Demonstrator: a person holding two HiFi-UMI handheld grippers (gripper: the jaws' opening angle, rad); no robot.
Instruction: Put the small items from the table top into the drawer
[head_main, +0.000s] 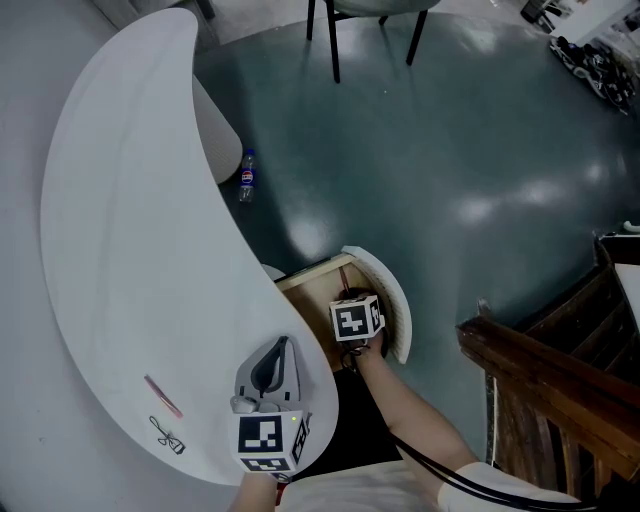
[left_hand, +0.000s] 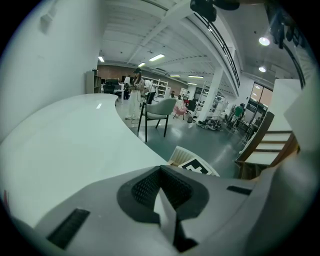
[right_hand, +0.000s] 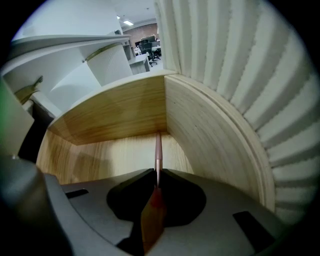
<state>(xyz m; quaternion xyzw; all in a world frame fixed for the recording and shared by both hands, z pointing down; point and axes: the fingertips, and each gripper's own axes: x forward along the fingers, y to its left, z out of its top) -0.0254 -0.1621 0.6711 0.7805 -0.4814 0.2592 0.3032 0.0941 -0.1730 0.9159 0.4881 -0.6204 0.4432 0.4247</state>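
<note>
Down in the drawer (right_hand: 210, 135), a pink stick (right_hand: 158, 152) is pinched by the right claw (right_hand: 156, 184). The left claw (left_hand: 161, 194) is held pressed together, empty, over the tabletop (head_main: 120, 250), where a second stick (head_main: 163, 396) is seen lying.

The right gripper (right_hand: 156, 186) hid part of the pink stick (right_hand: 158, 152). A black item (head_main: 168, 436) on the table (head_main: 120, 220) was unidentifiably small.

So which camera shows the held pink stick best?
Right gripper view: the pink stick is close, pinched in the right tool inside the drawer. The head view barely shows it; the left gripper view doesn't.
</note>
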